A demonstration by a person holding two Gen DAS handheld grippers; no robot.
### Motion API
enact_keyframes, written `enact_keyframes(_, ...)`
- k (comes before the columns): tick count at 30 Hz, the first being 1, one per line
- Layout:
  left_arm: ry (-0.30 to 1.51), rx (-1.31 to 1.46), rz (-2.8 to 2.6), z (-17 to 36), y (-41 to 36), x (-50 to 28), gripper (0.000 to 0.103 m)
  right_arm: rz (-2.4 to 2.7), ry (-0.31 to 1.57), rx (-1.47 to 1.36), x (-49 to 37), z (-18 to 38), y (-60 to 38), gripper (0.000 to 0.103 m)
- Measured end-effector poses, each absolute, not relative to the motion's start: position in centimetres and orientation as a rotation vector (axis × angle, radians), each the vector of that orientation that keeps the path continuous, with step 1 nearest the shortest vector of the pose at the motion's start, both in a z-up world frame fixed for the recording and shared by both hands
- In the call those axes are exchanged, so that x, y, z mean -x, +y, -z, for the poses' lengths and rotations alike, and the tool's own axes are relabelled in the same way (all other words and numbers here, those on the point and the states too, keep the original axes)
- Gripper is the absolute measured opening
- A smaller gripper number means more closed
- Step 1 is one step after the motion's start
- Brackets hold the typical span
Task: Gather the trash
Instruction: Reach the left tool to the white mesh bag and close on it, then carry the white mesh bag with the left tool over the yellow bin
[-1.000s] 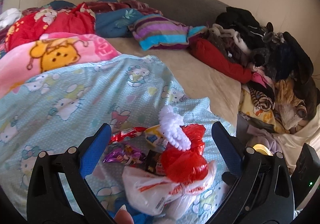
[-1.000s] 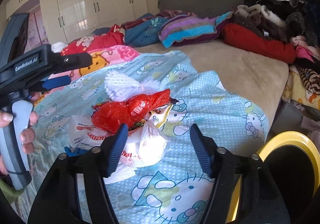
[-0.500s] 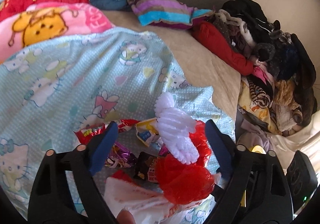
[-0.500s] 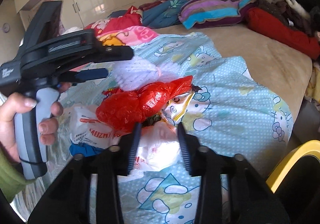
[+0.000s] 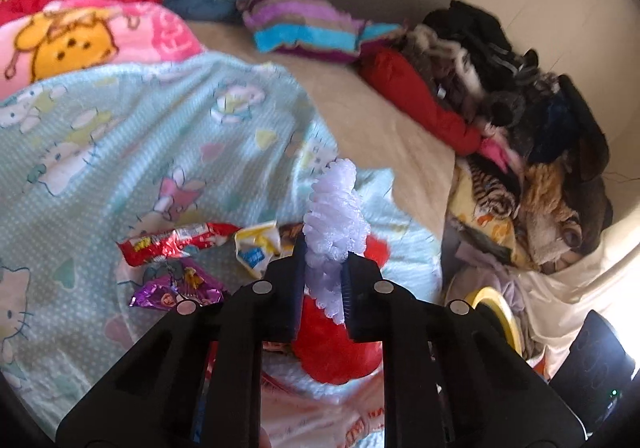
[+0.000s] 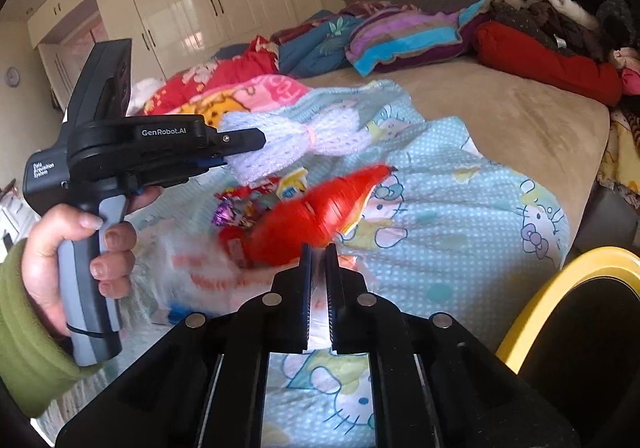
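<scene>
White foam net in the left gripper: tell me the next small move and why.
Probably lift it clear. The left gripper is closing on the white foam net, which lies over the red plastic bag; the yellow-rimmed bin stands open beside the bed.

The left hand-held gripper (image 5: 323,280), wide open a second ago around the heap of trash, is now closing on the white foam netting (image 5: 335,224), which is standing up between its jaws. The right hand-held gripper (image 6: 319,288), also open a second ago, is now pinching the white plastic bag (image 6: 318,302) below the red plastic bag (image 6: 316,210), its jaws nearly together. The trash pile on the blue cartoon blanket (image 6: 460,208) is blurring with movement.
</scene>
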State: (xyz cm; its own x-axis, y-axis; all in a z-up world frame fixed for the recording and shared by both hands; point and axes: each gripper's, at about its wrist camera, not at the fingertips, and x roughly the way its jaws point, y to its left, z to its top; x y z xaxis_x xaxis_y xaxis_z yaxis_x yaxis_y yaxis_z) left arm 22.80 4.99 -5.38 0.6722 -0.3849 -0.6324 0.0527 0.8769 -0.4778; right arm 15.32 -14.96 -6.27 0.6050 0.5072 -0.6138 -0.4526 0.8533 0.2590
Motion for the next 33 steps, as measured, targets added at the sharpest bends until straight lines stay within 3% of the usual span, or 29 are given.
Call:
enact_keyframes(16, 0.631, 0.404, 0.260, -0.5, 5.0, -15.9, 0.010, -0.483, 0.606, -0.108, -12.6, 2.6, -18.1, 0.006)
enact_keyframes(33, 0.612, 0.369, 0.354, -1.7, 1.0, -12.9, 0.010, -0.343, 0.565, -0.141, -9.5, 1.2, -23.9, 0.006)
